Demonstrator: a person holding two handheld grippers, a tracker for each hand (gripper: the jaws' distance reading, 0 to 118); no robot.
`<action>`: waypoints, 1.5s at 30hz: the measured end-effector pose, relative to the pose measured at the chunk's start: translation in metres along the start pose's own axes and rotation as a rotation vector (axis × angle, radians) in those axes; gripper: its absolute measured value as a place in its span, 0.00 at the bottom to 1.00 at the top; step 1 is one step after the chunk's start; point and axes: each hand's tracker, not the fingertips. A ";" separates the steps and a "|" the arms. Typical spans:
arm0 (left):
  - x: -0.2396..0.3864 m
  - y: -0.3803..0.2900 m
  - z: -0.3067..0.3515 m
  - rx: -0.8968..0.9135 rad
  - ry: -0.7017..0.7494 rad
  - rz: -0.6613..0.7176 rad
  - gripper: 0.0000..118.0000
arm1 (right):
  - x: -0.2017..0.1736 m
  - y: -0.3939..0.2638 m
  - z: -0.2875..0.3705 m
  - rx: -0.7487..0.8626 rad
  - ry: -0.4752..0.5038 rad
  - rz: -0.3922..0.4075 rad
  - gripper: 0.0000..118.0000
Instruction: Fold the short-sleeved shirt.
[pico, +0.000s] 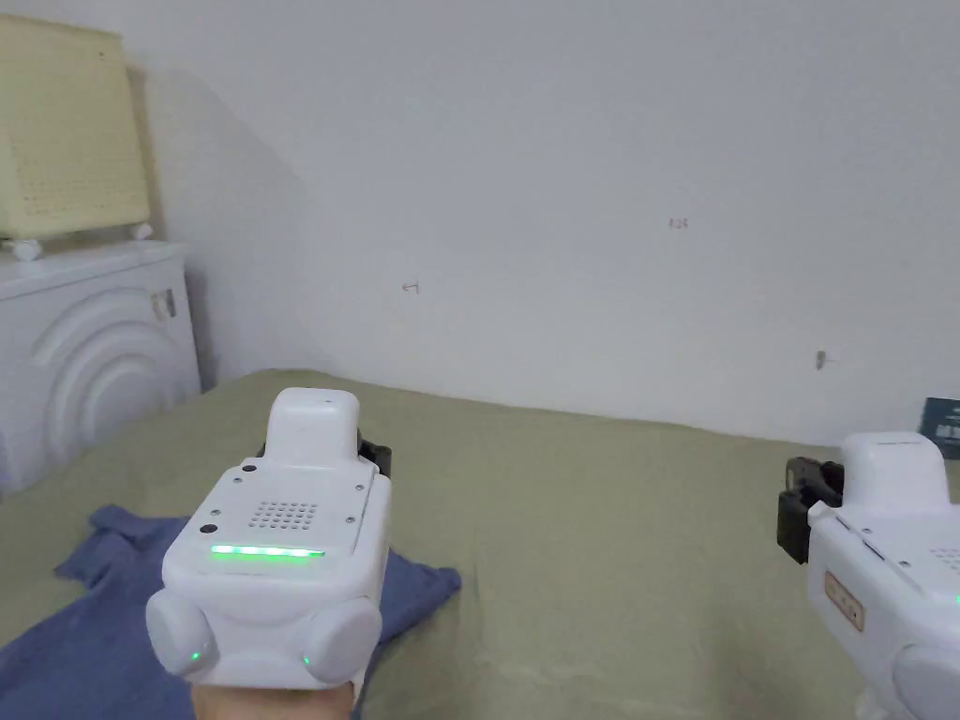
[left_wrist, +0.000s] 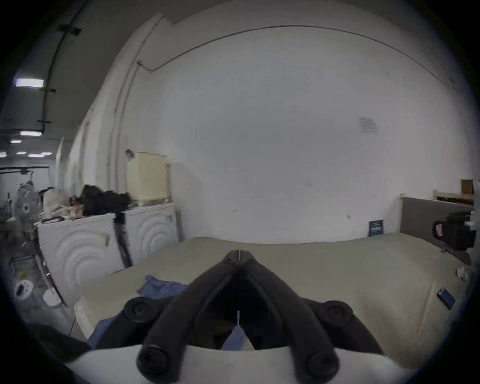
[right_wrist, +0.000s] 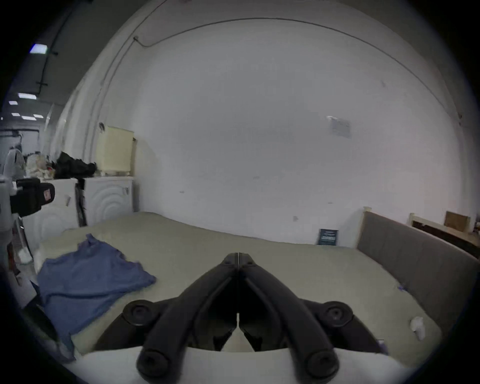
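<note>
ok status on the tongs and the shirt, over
Left tongs shut, empty, held above the bed. Right tongs shut, empty. Blue shirt rumpled on the bed, not yet gripped. Nothing in the way.

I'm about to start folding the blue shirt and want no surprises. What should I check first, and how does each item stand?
1. Left gripper empty: ok, jaws shut on nothing.
2. Right gripper empty: ok, jaws shut on nothing.
3. Jaws open for a grasp: not ok, both are shut.
4. Blue short-sleeved shirt spread flat: not ok, it lies rumpled near the bed's left edge.
5. Bed cover bare beside the shirt: ok.
6. Sleeves and collar located: cannot tell.
</note>
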 end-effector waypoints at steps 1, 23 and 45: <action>-0.019 0.001 0.004 -0.008 0.035 0.018 0.00 | -0.016 0.004 -0.006 0.005 0.044 -0.011 0.00; -0.179 -0.059 0.038 -0.224 0.241 0.048 0.00 | -0.184 -0.025 -0.068 -0.063 0.458 0.023 0.00; -0.086 -0.200 -0.338 -1.199 -0.326 -0.015 1.00 | -0.038 -0.133 -0.109 -0.369 0.301 0.070 0.00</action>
